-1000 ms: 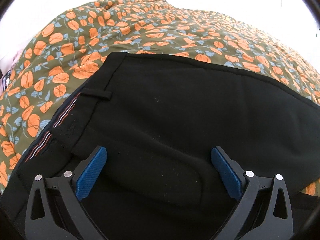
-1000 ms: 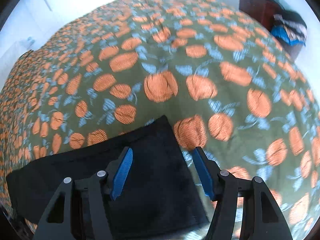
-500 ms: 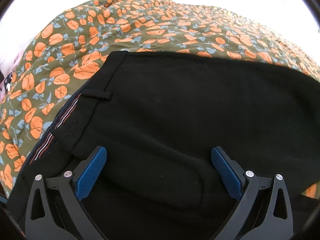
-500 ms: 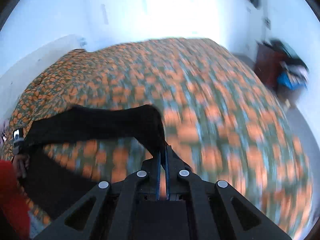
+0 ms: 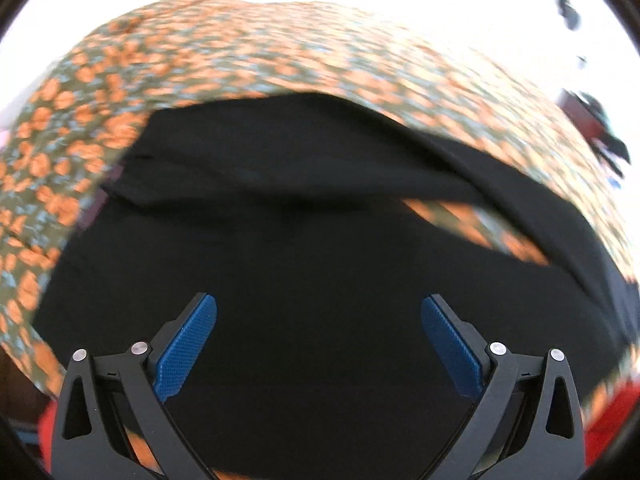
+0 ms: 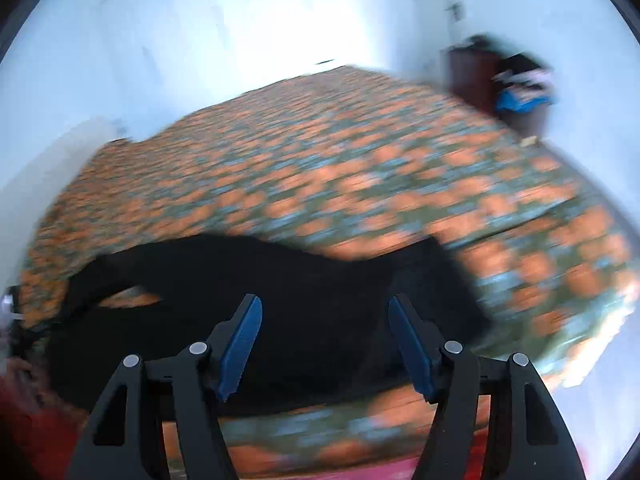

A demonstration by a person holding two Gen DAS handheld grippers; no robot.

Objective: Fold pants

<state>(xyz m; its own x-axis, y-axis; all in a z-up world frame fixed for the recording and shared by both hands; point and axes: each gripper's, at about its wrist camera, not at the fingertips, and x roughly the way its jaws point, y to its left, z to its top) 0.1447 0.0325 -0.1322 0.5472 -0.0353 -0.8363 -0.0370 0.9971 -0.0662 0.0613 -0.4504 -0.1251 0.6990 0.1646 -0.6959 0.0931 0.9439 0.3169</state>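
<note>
Both grippers are held over the black pants [image 5: 320, 248]: left gripper [image 5: 319, 344] wide, nothing between the pads; right gripper [image 6: 325, 342] w/ jaws opening, no cloth pinched, prob. just let go. Pants are spread near the bed's near edge on the orange-flowered bedspread [image 6: 340, 168], a leg doubled over. Beyond the far right corner, a dark cabinet [image 6: 472, 76] is seen; nothing obstructs.

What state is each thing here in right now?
Pants: black, doubled over on the bed, a gap showing under the folded part.
Bedspread: spread flat, orange flower print.
Left gripper: open, nothing between its fingers.
Right gripper: opening, nothing gripped.
</note>
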